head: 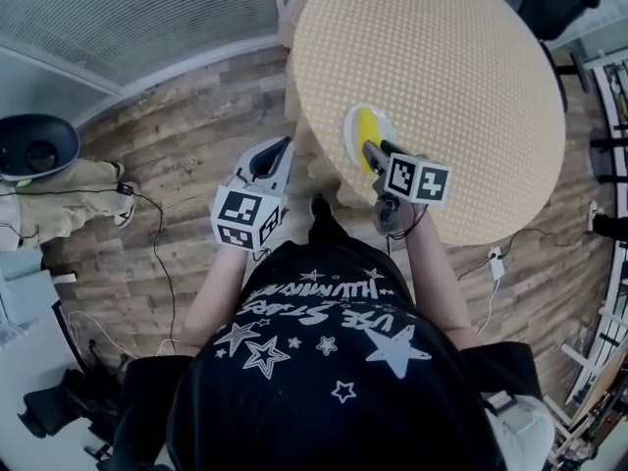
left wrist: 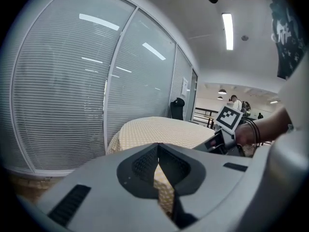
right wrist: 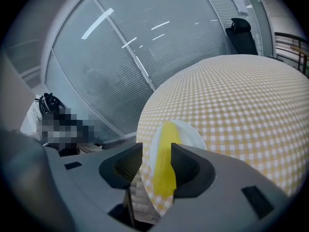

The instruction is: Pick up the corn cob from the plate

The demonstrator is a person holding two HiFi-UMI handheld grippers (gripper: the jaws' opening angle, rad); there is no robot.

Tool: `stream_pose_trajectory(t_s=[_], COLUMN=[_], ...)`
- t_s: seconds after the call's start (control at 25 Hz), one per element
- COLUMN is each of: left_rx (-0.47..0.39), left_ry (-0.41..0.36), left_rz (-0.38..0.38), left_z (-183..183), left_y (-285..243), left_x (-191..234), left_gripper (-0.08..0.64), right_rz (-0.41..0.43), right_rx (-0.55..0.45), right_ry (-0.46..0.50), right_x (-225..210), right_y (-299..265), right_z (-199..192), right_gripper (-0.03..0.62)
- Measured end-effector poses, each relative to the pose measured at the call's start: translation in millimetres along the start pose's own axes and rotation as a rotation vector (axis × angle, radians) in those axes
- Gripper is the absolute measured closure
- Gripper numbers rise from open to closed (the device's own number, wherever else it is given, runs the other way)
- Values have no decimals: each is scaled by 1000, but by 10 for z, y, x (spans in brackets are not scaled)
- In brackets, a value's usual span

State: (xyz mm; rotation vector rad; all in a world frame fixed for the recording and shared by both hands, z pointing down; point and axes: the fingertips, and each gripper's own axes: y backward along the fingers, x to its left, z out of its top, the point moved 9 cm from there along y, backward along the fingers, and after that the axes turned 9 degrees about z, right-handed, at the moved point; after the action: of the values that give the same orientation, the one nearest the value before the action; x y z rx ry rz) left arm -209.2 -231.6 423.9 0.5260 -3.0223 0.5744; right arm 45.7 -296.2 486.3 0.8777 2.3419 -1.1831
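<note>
The right gripper [right wrist: 157,151] had its fingers [right wrist: 190,166] released and parted, with nothing pinched between them. Through the gap showed the corn cob [right wrist: 166,163], lying ahead of the fingertips and below them. The cob's long axis ran nearly straight away from the gripper, in line with the gap, so one finger stood to each side of its width. A pinch from there would likely have closed across the cob rather than along it. The cob's near end reached lowest in the gap. No view showed either finger touching the cob, and I could not tell whether the tips were level with it or above it.

From the head view the right gripper [head: 371,150] came in over the near end of the corn cob [head: 365,126], which lay lengthwise on the white plate [head: 386,123]. The plate [right wrist: 193,134] sat close to the near edge of the round, check-clothed counter [head: 442,67], on the side where the person stood. The rest of the cloth was bare.

The left gripper [head: 280,150] was well apart from the cob, off the counter's near-left edge and over the wooden floor [head: 177,135]. Its fingers [left wrist: 140,166] were clenched tip to tip on nothing, and pointed at the counter [left wrist: 159,127] from the side. The right hand was plainly the nearer one for the pick.
</note>
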Motion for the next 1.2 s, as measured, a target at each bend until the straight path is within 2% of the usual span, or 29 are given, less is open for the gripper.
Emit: stream_pose_trajectory(t_s=[0.16, 0.4, 0.56, 0.72, 0.96, 1.2], left_rx=[4, 2, 8, 15, 15, 13], left_ry=[5, 23, 34, 41, 39, 39], left_rz=[15, 48, 58, 61, 68, 85], left_z=[10, 25, 11, 1, 14, -24], left_y=[-57, -106, -139, -159, -140, -41], left_x=[53, 136, 172, 193, 218, 248], left_gripper=[552, 552, 552, 552, 552, 552], right_rz=[-14, -86, -105, -175, -216, -253], right_rx=[59, 161, 227, 281, 313, 365], right_ry=[17, 59, 94, 183, 190, 338], right_x=[-82, -167, -207, -224, -227, -194], right_y=[-165, -367, -531, -641, -733, -789], right_z=[46, 97, 128, 147, 140, 135], right_gripper=[383, 325, 316, 316, 318, 328])
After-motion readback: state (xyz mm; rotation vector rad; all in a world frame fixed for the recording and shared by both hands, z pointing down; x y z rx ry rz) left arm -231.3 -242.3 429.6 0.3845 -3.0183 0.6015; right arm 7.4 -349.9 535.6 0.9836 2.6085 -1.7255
